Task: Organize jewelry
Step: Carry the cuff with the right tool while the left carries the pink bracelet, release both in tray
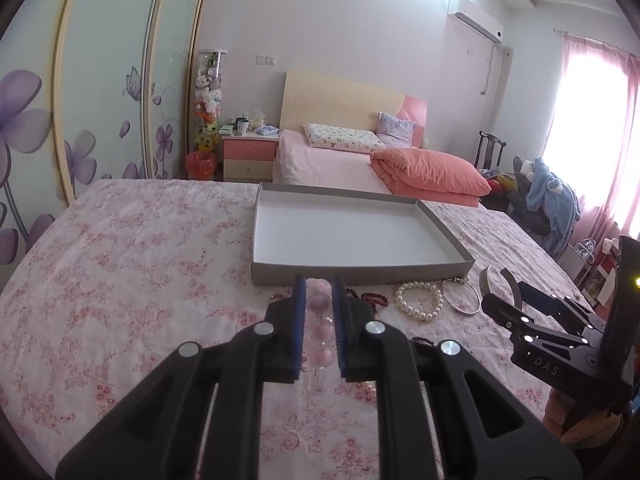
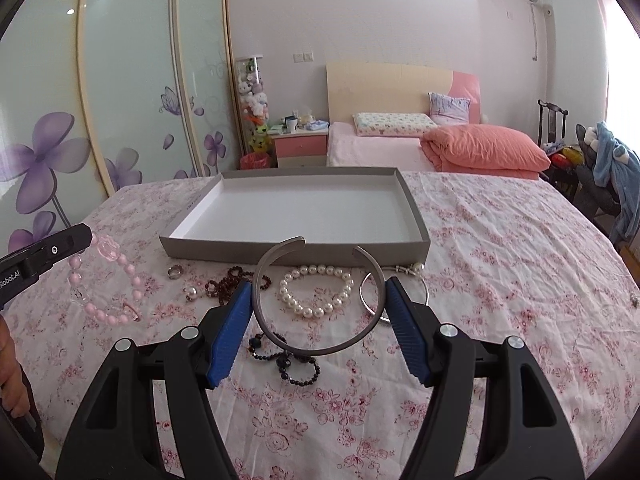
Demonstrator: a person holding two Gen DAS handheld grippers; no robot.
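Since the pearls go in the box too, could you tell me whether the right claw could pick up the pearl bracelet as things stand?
Probably not yet: the right claw is shut on the open metal bangle, so its pads are occupied. The pearl bracelet itself lies uncovered.

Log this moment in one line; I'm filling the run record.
left gripper: shut on pink bead bracelet | right gripper: shut on open cuff bangle | tray: empty | pearl bracelet: on bedspread

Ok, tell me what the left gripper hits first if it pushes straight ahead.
Most likely the near wall of the grey tray, which stands directly past the left gripper and the pink bead bracelet it holds. Depth is unclear, so it may meet the floral bedspread first.
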